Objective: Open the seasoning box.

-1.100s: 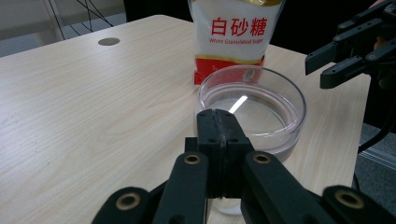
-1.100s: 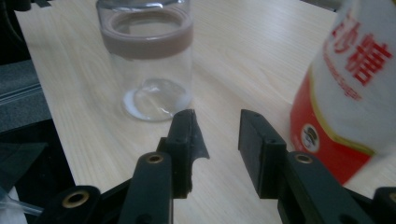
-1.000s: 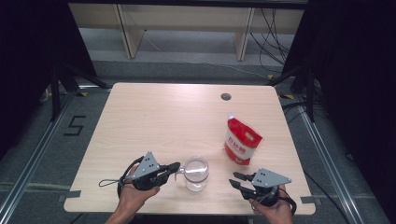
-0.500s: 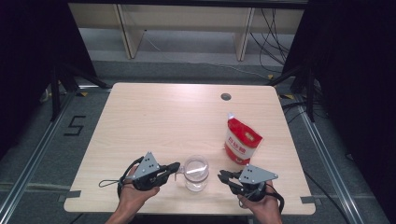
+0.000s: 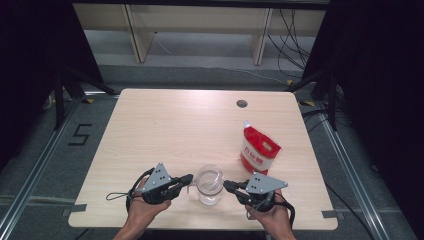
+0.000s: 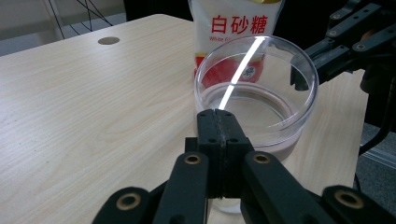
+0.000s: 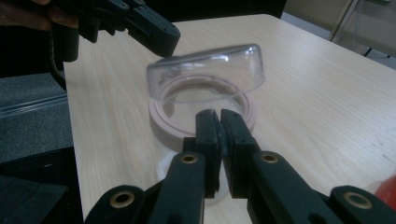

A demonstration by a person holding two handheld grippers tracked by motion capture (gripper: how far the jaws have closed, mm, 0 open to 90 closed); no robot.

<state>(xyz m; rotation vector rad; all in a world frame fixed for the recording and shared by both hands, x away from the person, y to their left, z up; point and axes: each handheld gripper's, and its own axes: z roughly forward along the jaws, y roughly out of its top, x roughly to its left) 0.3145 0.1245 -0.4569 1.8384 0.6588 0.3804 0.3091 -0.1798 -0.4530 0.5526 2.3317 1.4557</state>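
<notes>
1. Pale wooden table (image 5: 165, 125): all the work is kept on its near edge, where the things are set. No wide move is judged to be needed.
2. Red and white stand-up sugar pouch (image 5: 259, 150): it stands upright behind the right gripper, apart from the jar. It should be left alone until the jar is open, and it should not be knocked by that hand.
3. Clear round glass jar (image 5: 209, 185): it stands between the two grippers, near the table's front edge. It should be steadied from one side so that it is not pushed over.
4. Clear domed plastic lid (image 7: 205, 74): in the right gripper view it is seen tilted above the pinkish ring (image 7: 161, 119) of the jar's mouth. It is best lifted slowly and evenly.
5. Left gripper (image 5: 189, 178): its jaws are pressed together, with nothing seen between them, and the tips are against the jar's wall.
6. Right gripper (image 5: 226, 185): its jaws have just been closing and are now together, with nothing seen between them. They would have to be opened again before anything is gripped.
</notes>
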